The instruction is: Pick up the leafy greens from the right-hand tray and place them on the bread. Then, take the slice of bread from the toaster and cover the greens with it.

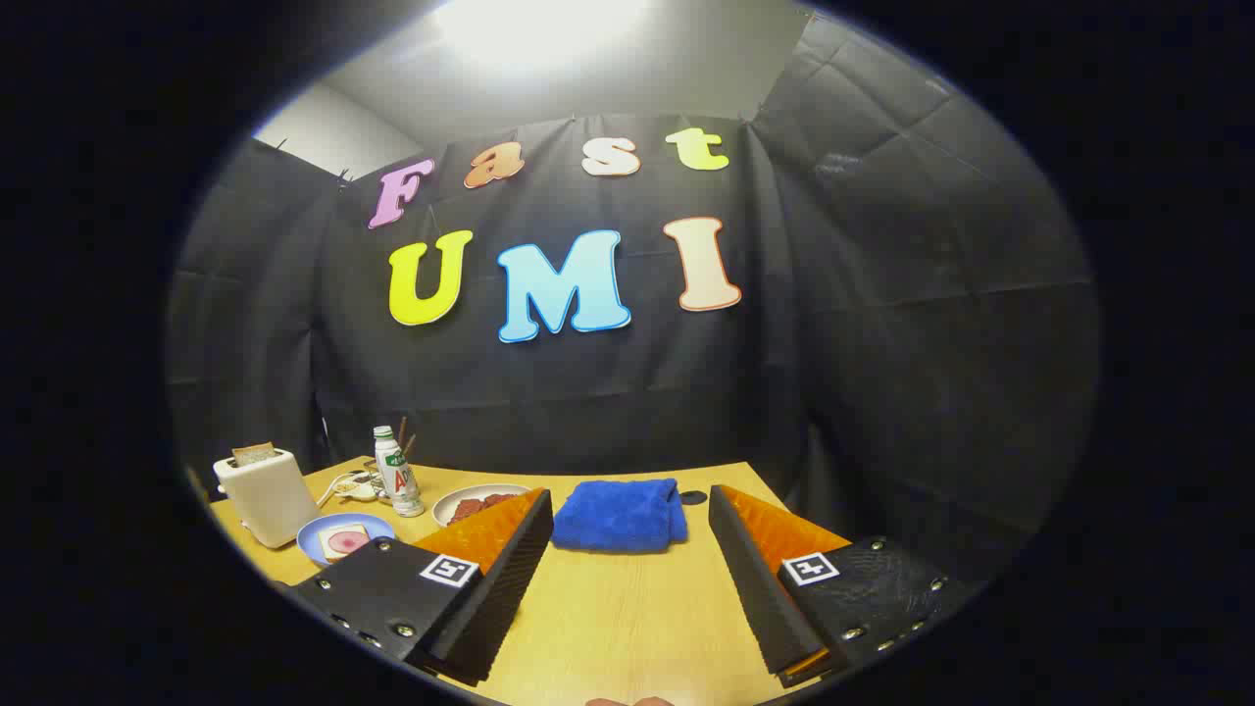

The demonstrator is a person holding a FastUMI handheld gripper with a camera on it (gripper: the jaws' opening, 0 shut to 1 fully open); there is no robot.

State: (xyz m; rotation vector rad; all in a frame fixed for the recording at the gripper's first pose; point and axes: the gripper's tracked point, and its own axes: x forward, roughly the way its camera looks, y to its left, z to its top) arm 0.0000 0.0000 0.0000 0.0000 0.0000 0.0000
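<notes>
My gripper [627,505] is open above the wooden table [618,608], its two fingers spread wide with nothing between them. A folded blue cloth [620,515] lies just ahead, between the fingertips. Off to the left, beyond the left finger [490,559], stands a white toaster [267,495] with a slice of bread [254,453] sticking out of its top. In front of the toaster a blue plate [324,534] carries a slice of bread with a pink round slice on it [345,540]. A white plate [473,502] with reddish pieces sits behind the left fingertip.
A small bottle with a green cap [397,473] stands between the toaster and the white plate, with small items beside it. The table's far edge meets the black cloth wall. A small dark round spot [694,497] lies right of the blue cloth.
</notes>
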